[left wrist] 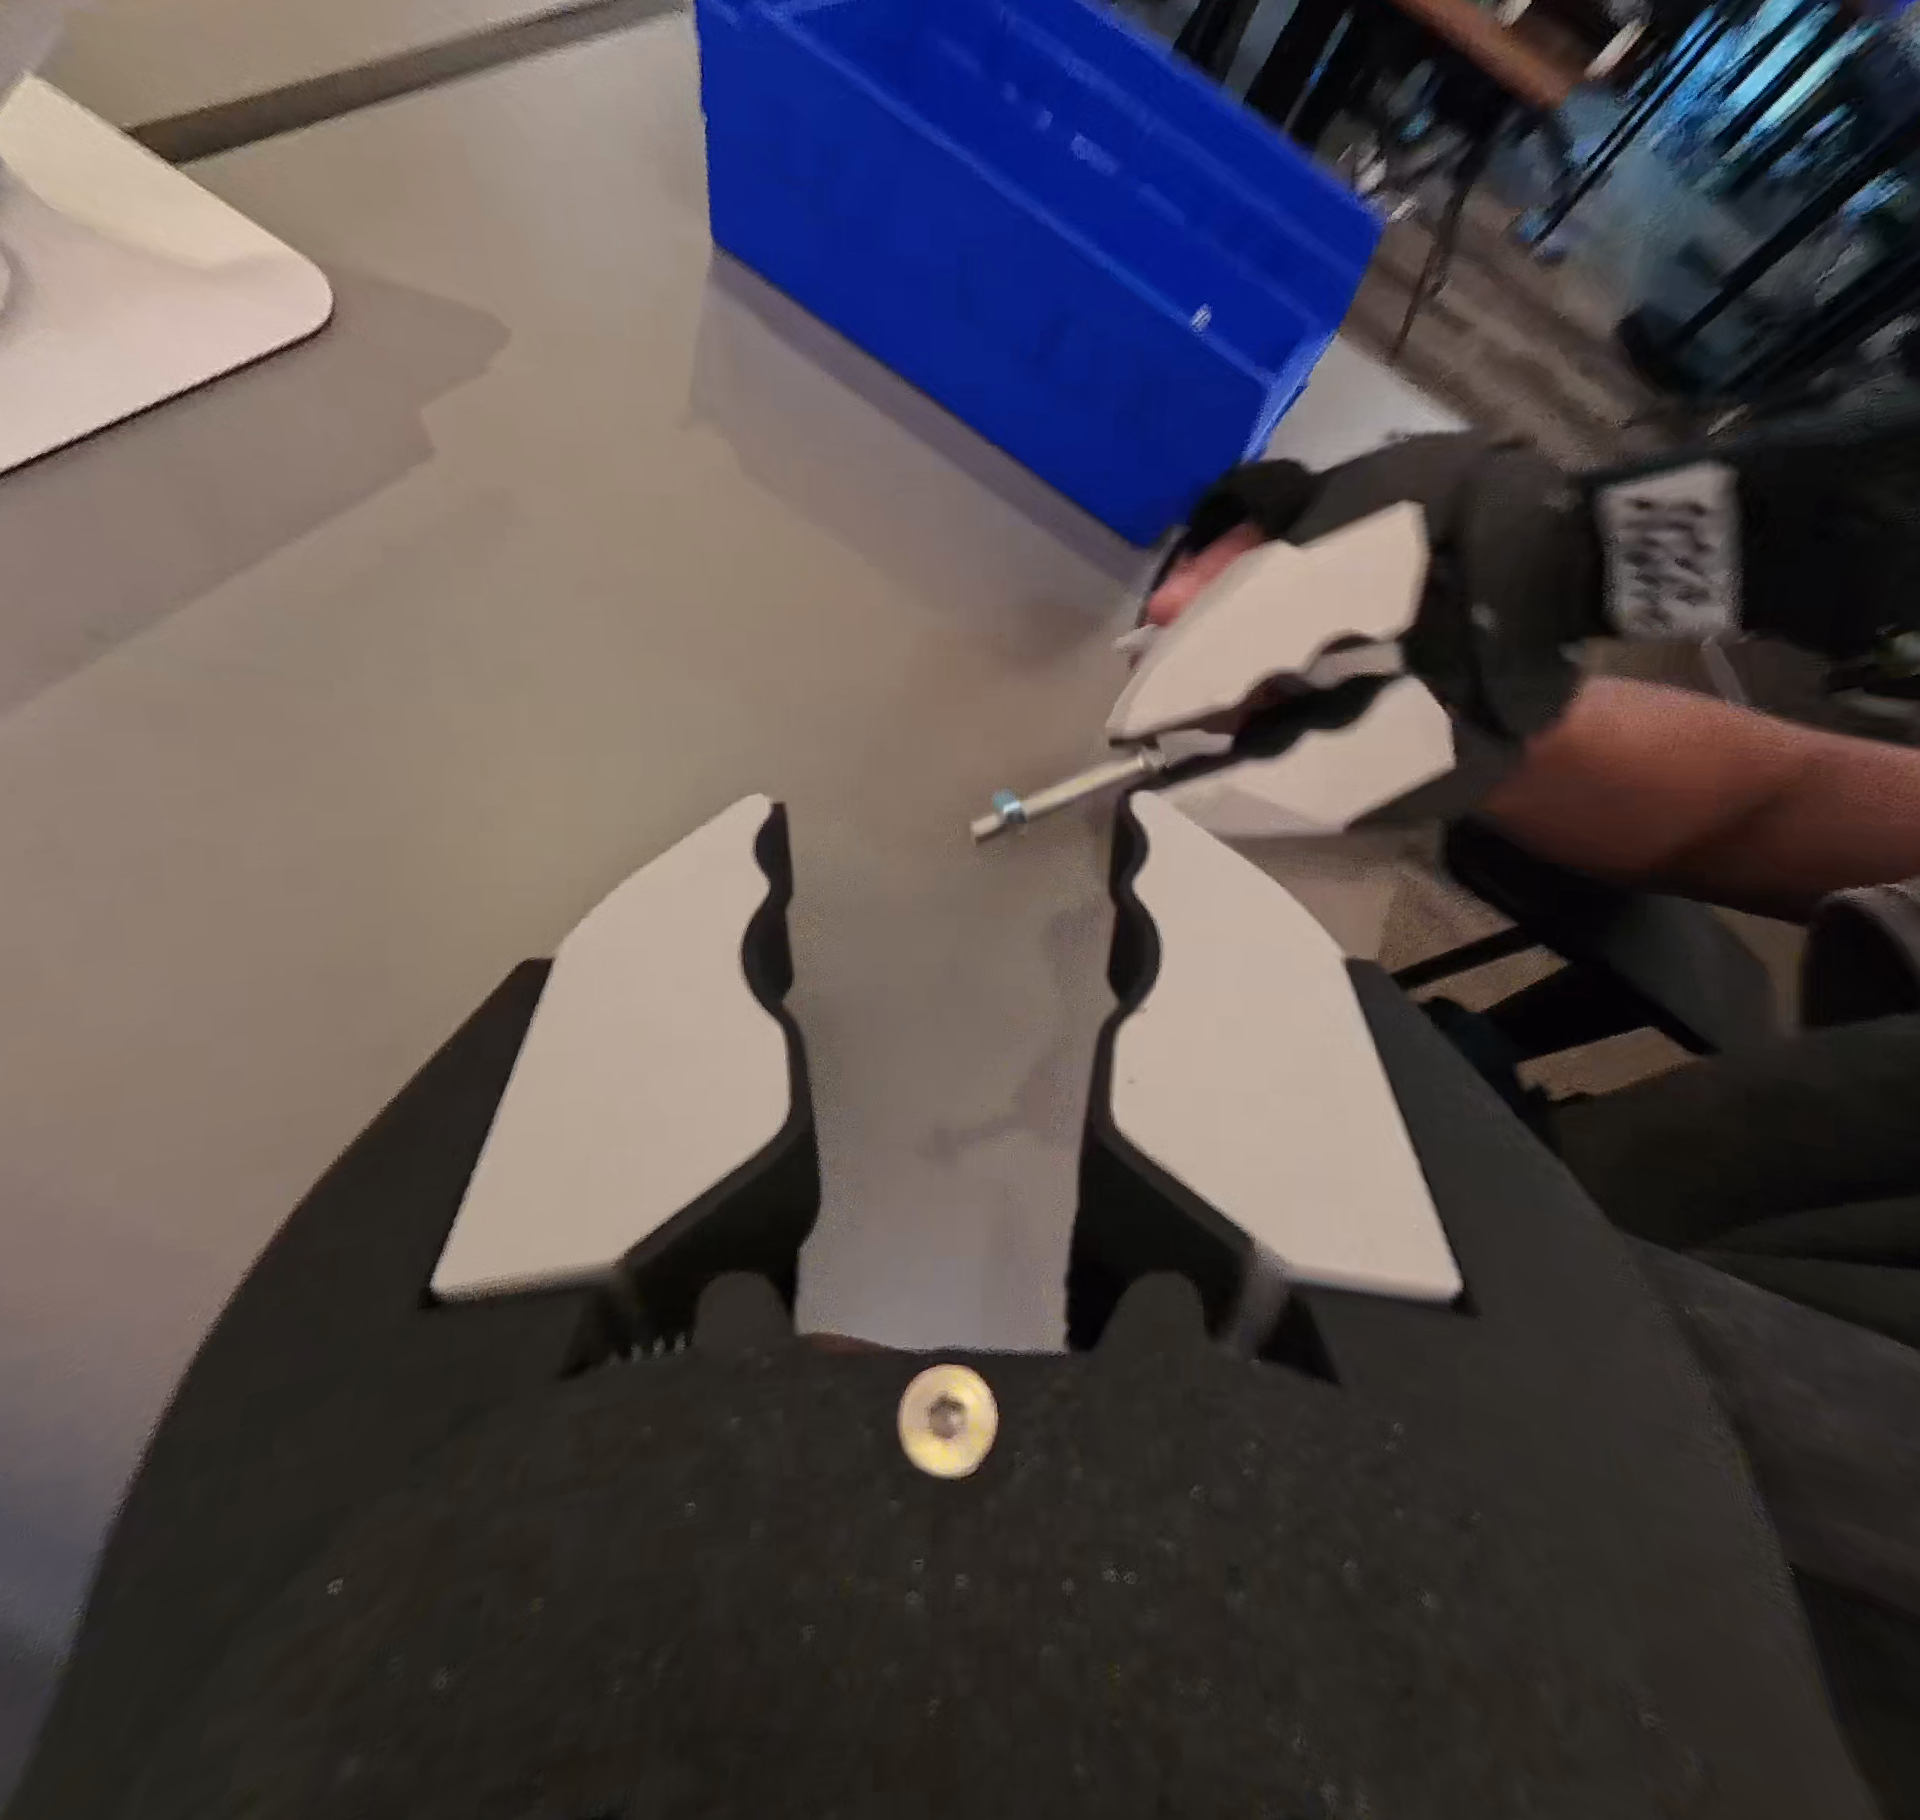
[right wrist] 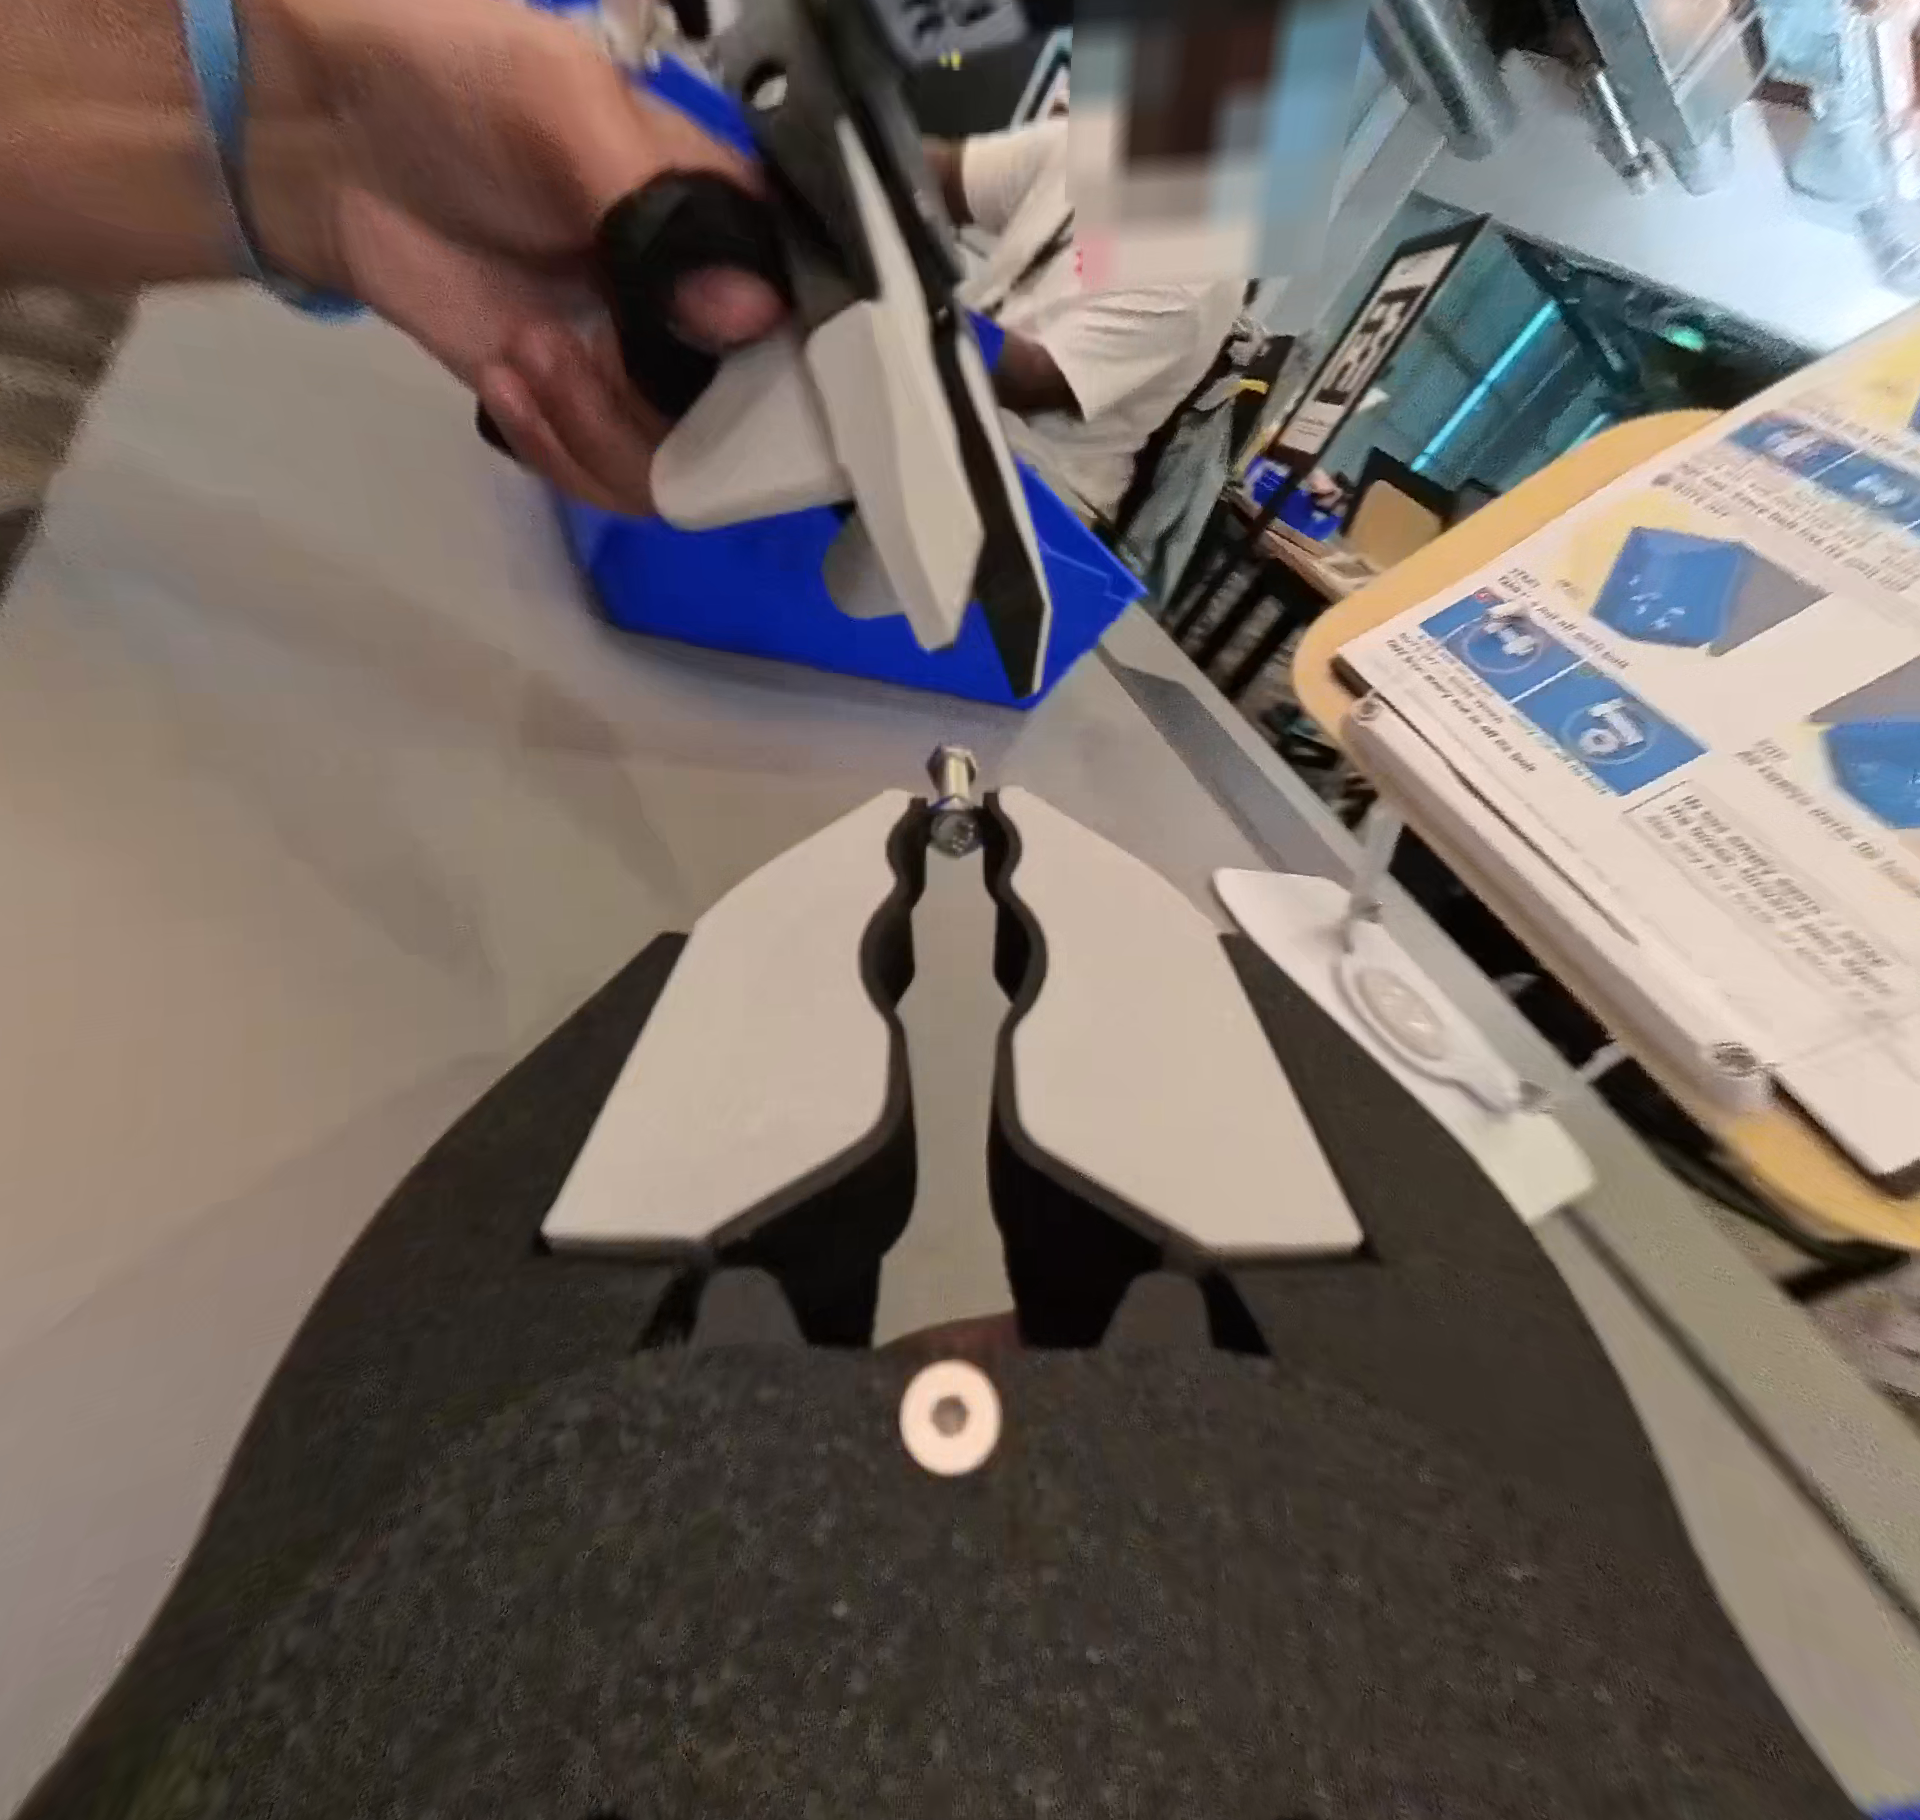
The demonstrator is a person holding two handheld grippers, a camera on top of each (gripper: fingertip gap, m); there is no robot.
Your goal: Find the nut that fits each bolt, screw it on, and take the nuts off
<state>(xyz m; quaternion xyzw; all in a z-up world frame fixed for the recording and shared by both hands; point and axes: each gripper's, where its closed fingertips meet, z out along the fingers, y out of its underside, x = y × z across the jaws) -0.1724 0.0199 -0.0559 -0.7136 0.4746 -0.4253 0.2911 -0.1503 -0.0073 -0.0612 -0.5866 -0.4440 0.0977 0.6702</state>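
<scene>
A bolt (left wrist: 1070,796) is gripped by the right tongs (right wrist: 951,814), a nut (left wrist: 1006,808) already threaded on; the left tongs (left wrist: 951,825) are held open, empty.

The bolt (left wrist: 1070,796) is bright bare metal with a soft shine; a nut (left wrist: 1006,807) of the same metal, faintly bluish, sits near its free end. The left gripper (left wrist: 951,820) has smooth matt grey fingers (left wrist: 644,1043) lined with black, on a rough, grainy black body with a shiny metal screw at 6 o'clock. The right gripper (right wrist: 951,814) looks the same. The bin (left wrist: 997,212) at 12 o'clock is glossy blue plastic. The table (left wrist: 364,731) is smooth, matt grey. At 3 o'clock in the right wrist view, the sheet (right wrist: 1662,731) is printed paper.
</scene>
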